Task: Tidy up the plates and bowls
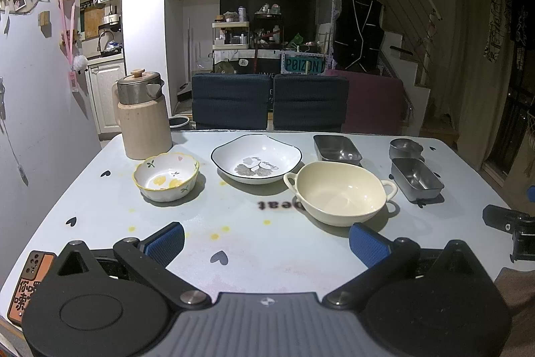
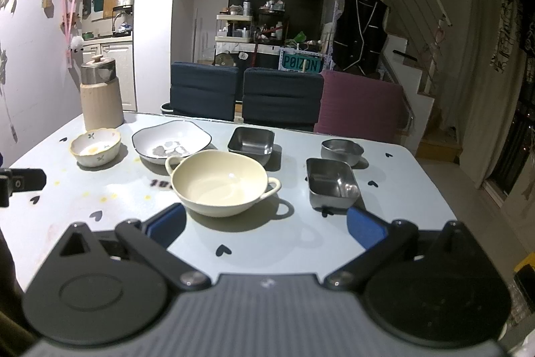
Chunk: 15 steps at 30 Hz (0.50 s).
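From the left wrist we see our left gripper [image 1: 265,243] spread wide and holding nothing, its blue pads [image 1: 165,241] hanging above the pale blue table [image 1: 100,206]. Ahead of it, the cream two-handled bowl [image 1: 339,191] sits just beyond the right-hand pad, with the black-rimmed white plate [image 1: 256,159] behind it and to the left, the two close together. The small flowered bowl [image 1: 166,176] stands apart on the left, near the beige kettle [image 1: 143,116] at the table's far corner. To the right lie a far steel tray [image 1: 337,149], a round steel cup [image 1: 405,148] and a near steel tray [image 1: 417,179] just in front of that cup. A black part of our right gripper [image 1: 508,223] pokes in at the right edge. From the right wrist, our right gripper [image 2: 266,228] is likewise wide apart and empty, with the cream two-handled bowl [image 2: 219,183] directly ahead between its pads. The black-rimmed white plate [image 2: 171,141] lies behind the bowl, its rim partly hidden by it; the flowered bowl [image 2: 95,150] is further left, and a steel tray [image 2: 332,183] sits just beyond the right-hand pad.
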Tool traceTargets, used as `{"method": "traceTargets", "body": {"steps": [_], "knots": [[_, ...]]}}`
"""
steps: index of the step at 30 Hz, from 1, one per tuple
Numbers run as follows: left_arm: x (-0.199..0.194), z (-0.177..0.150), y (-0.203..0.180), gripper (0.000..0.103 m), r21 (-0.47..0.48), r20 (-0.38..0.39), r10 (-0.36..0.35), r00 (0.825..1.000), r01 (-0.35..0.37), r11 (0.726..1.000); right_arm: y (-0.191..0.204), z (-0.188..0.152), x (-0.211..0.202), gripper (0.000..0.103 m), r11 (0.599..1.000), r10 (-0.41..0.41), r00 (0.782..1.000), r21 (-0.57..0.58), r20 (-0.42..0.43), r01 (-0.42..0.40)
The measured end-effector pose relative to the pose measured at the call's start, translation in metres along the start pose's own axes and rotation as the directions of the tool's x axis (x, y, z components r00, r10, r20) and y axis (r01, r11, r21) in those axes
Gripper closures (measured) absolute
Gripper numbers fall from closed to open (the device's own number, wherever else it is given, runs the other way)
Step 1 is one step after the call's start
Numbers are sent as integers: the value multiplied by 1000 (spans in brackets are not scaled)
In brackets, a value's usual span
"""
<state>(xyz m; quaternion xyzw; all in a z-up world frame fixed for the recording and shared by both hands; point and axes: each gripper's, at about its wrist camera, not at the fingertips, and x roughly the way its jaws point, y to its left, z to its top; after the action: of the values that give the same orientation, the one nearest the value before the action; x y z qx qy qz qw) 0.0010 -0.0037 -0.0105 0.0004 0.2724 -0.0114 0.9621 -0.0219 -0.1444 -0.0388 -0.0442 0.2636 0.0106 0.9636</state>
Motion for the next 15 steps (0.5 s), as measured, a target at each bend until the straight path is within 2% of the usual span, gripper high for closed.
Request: {"method": "traceTargets", "body": {"steps": [15], "knots": [[12,-1,-2,0,-35,-38,3,999,-4,999,-2,1,9,0,1000,2,999,0,-40,-2]]}}
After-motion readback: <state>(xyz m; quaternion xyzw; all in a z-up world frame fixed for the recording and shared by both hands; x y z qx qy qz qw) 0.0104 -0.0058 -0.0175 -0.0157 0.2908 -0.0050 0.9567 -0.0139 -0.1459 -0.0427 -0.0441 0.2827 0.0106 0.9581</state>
